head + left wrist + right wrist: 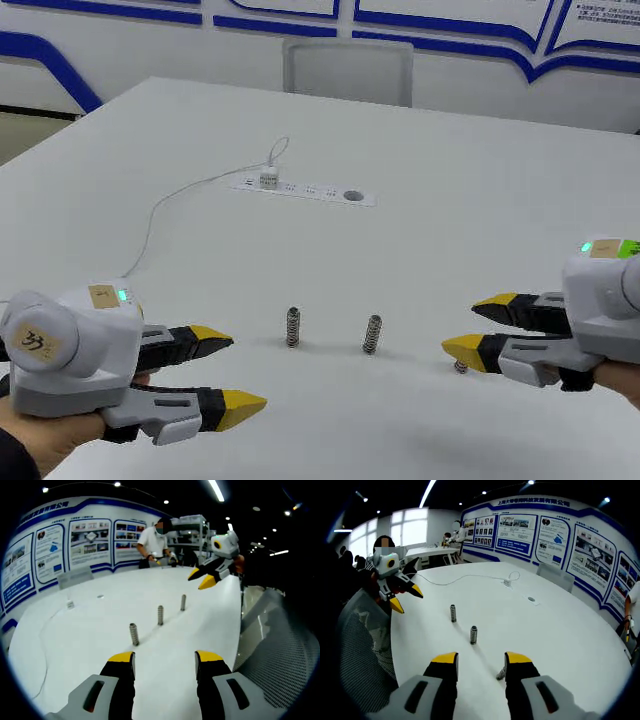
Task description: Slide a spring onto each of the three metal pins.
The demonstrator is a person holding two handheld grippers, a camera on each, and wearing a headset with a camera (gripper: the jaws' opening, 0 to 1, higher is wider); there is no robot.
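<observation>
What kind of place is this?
Probably a meeting or exhibition room: a large white table, wall display boards with blue trim, and a power strip on the table.

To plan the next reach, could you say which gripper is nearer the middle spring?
Right: the right gripper hovers just right of the middle spring; the left gripper sits farther off, beyond the leftmost spring.

Head view: third spring point(460, 367) mostly hidden behind right gripper point(465, 322) lower jaw, gripper body cut off at the edge, pin inside it too small to tell.
</observation>
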